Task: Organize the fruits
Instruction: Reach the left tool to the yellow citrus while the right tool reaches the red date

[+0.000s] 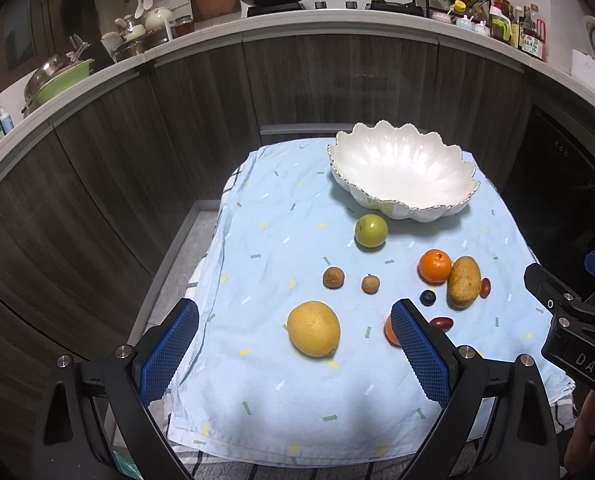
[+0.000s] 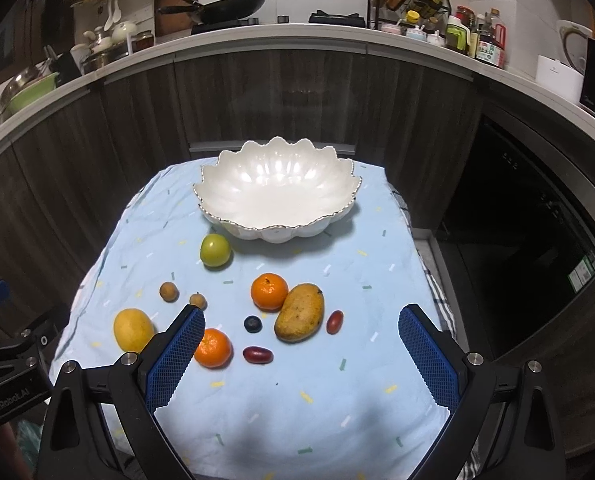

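Both tongs released, nothing held, hovering above the near edge of the tabletop. Left tongs (image 1: 293, 344) spread wide with the lemon (image 1: 314, 328) straight ahead between the blue pads. Right tongs (image 2: 301, 344) also spread wide.

White scalloped bowl (image 2: 277, 190) sits at the far end of the light blue cloth (image 2: 297, 400), ahead of the right tongs and ahead-right of the left tongs; no fruit in it. All fruit lies on the cloth between tongs and bowl.

From the right tongs: green apple (image 2: 215, 251) just in front of the bowl's left side. Two small brown longans (image 2: 168, 292) and (image 2: 198, 301) ahead-left, the second just past the left pad tip. Lemon (image 2: 133, 330) left of the left pad. Near tangerine (image 2: 213, 348) partly behind the left pad. Far tangerine (image 2: 269, 292) touching the mango (image 2: 300, 312), both ahead between the pads. Blueberry (image 2: 253, 324) just left of the mango. One red date-like fruit (image 2: 258, 355) nearest the tongs, another (image 2: 334, 322) just right of the mango.

From the left wrist, the right tongs' black body (image 1: 577, 328) shows at the right edge, beside the cloth. Near tangerine mostly hidden behind the left tongs' right pad.
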`<state>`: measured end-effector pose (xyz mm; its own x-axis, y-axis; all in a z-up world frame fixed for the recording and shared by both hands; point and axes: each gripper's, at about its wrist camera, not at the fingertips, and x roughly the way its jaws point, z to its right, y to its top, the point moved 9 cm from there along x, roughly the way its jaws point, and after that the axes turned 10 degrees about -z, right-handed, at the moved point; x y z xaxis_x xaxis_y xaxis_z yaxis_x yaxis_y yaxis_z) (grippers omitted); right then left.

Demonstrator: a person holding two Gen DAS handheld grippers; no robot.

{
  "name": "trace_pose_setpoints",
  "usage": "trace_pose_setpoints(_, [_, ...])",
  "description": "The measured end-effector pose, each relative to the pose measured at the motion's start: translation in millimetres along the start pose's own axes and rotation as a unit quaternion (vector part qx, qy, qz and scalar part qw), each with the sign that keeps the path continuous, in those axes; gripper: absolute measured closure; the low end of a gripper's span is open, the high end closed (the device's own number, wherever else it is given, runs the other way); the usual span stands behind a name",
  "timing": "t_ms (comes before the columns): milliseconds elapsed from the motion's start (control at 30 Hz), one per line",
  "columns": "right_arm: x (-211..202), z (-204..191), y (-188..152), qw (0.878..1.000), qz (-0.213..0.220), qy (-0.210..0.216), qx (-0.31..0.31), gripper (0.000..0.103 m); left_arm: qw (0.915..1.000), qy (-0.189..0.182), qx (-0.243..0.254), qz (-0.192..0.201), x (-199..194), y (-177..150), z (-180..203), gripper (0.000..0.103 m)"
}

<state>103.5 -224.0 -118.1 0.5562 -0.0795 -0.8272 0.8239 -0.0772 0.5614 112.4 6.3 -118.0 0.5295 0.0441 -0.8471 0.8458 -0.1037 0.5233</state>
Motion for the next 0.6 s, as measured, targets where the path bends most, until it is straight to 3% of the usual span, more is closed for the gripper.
trace_pose_setpoints(600, [56.1,-9.9,-8.2,0.999,-0.013,-0.018,-0.027,0.005,0.9999,0.007,0.01,-0.011,67.5,-2.1,3.7,0.005])
